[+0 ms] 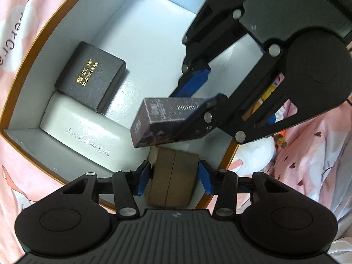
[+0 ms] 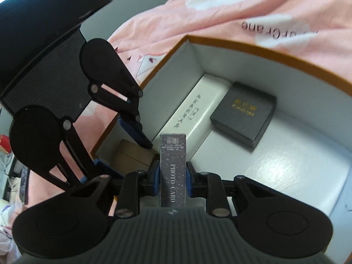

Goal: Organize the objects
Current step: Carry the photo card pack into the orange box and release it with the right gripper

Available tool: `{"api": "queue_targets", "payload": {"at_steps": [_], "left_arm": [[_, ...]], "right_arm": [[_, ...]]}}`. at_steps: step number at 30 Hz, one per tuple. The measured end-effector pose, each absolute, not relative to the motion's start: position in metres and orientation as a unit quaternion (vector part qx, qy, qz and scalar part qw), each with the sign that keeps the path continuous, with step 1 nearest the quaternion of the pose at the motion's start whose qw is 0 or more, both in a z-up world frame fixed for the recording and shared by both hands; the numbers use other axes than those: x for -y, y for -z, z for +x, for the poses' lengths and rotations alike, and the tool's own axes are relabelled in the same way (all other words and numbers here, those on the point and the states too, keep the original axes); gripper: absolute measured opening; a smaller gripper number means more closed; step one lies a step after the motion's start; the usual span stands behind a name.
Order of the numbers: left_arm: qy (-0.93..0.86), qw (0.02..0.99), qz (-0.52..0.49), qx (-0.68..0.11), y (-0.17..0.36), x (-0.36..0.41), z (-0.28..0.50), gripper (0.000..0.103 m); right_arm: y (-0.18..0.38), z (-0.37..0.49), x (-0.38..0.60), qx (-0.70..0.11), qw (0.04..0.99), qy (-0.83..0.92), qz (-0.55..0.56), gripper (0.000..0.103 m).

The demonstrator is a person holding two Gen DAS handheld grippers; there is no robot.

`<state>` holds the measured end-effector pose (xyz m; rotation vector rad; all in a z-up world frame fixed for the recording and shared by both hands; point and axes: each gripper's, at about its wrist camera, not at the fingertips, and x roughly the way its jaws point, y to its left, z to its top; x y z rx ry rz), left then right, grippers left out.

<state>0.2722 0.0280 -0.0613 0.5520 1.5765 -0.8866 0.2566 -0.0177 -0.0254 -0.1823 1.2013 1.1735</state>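
A large white storage box with an orange rim [image 1: 33, 50] lies on pink bedding. My left gripper [image 1: 175, 179] is shut on a brown cardboard box [image 1: 173, 176] at the storage box's near corner. My right gripper [image 2: 172, 181] is shut on a dark "PHOTO CARD" box [image 2: 172, 167] and holds it over the storage box's floor; the dark box also shows in the left wrist view [image 1: 158, 121], just beyond the brown box. A grey box with gold lettering [image 1: 92, 76] and a long white box [image 1: 81, 129] lie inside the storage box.
Pink printed bedding [image 2: 220, 11] surrounds the storage box. The storage box's white floor [image 2: 275, 154] shows beside the grey box. In the right wrist view the left gripper [image 2: 134, 129] reaches in from the left, over the brown box [image 2: 129, 154].
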Motion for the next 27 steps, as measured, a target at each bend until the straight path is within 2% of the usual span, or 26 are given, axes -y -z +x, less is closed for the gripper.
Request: {"api": "queue_targets", "payload": {"at_steps": [8, 11, 15, 21, 27], "left_arm": [[0.382, 0.606, 0.166, -0.678, 0.052, -0.041, 0.284, 0.058], [0.366, 0.611, 0.167, -0.682, 0.058, -0.042, 0.284, 0.055], [0.348, 0.612, 0.171, -0.689, 0.069, -0.042, 0.283, 0.044], [0.334, 0.617, 0.195, -0.685, 0.073, -0.038, 0.283, 0.041], [0.325, 0.668, 0.164, -0.649, 0.058, -0.038, 0.292, 0.041]], "right_arm": [[0.037, 0.261, 0.012, -0.554, 0.647, -0.518, -0.076, 0.024], [0.036, 0.263, 0.014, -0.555, 0.650, -0.514, -0.072, 0.024], [0.030, 0.271, 0.023, -0.553, 0.664, -0.498, -0.062, 0.024], [0.026, 0.286, 0.041, -0.559, 0.692, -0.455, -0.052, 0.024], [0.028, 0.312, 0.063, -0.569, 0.729, -0.380, -0.019, 0.024]]}}
